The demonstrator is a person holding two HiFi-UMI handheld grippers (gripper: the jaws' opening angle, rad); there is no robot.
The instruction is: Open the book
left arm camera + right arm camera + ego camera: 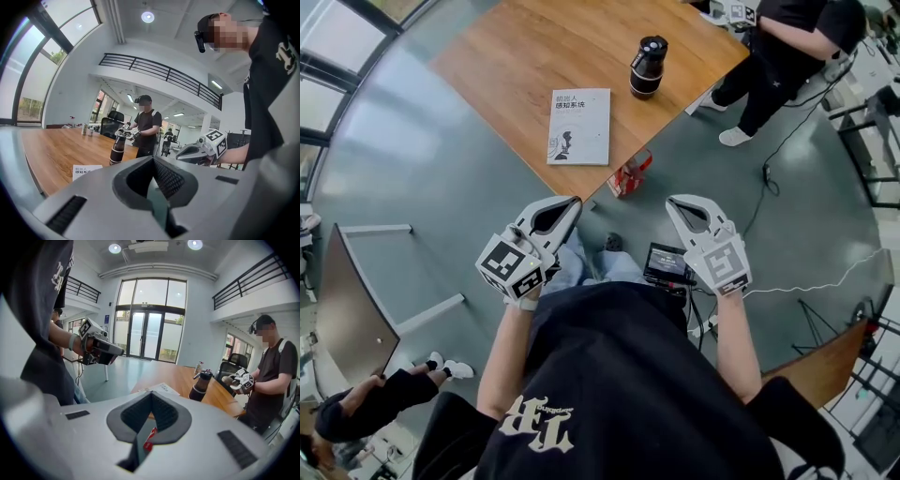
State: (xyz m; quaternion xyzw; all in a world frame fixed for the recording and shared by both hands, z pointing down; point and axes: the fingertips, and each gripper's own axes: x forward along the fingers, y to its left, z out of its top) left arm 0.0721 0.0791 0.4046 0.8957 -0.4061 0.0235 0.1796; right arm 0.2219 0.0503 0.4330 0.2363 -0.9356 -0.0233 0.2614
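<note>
Well beyond left gripper [573, 204], closed book [580, 127]

One wooden table [516, 56] carries two things: one closed, white-covered book [579, 127] near its closest corner, and one dark bottle [648, 67] by its right edge. On the floor just beside that closest corner lies one red-and-white packet [630, 173]. One small black device with a screen [666, 262] sits by the wearer's feet, and one white cable [806, 286] trails off to the right.

There are two grippers, the left gripper [574, 202] and the right gripper [673, 202] (each bearing one marker cube).

The head view shows three people: the wearer [619, 375], one person in black [787, 47] past the table's right edge, and one dark-sleeved person [366, 403] at lower left.
</note>
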